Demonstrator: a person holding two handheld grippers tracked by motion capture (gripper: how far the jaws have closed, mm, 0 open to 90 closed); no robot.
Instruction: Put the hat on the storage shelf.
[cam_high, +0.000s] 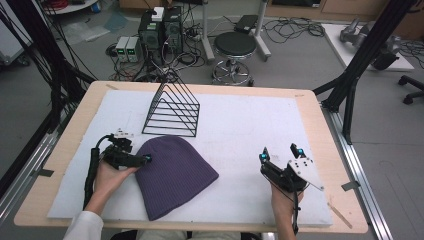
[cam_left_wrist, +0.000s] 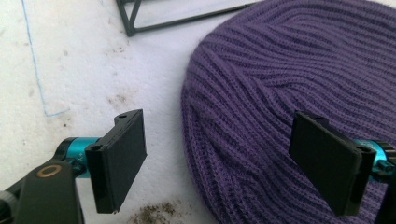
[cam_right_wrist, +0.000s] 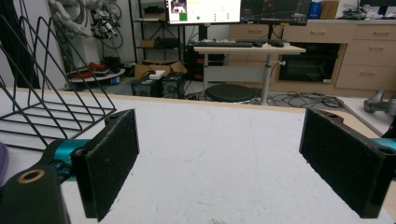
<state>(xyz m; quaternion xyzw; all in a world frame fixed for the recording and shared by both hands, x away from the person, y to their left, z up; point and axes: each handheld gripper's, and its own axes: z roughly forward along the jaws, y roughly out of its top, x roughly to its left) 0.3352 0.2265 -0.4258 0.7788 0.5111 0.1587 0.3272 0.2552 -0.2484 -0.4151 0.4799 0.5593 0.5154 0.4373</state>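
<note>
At the left of the table, the left gripper (cam_high: 134, 159) lay low over the white foam mat (cam_high: 240, 125), held in the person's left hand (cam_high: 107, 176), its cable looping back toward the near edge. In the left gripper view its two black jaws stood wide apart with nothing between them but the rim of the purple ribbed knit beanie (cam_left_wrist: 289, 88): one jaw hung over bare mat, the other over the knitted fabric, and whether either pad touched the wool could not be told. The mat beneath showed brown smudges and a thin blue pen line.

Just right of that gripper, the beanie (cam_high: 172, 172) lay flat on the mat, its rounded crown pointing away from the person and its open hem toward the near edge. Directly behind it, close but apart, stood the black wire file rack with triangular dividers (cam_high: 172, 110), upright on the mat.

Further right lay an open stretch of mat, and then the right gripper (cam_high: 280, 154), held in the right hand (cam_high: 286, 202), with a grey three-cornered plate on top. It sat well apart from the beanie. In the right gripper view its felt-faced jaws were spread wide, holding nothing, aimed across the mat toward the far table edge, with the wire rack (cam_right_wrist: 51, 88) at that view's left.
</note>
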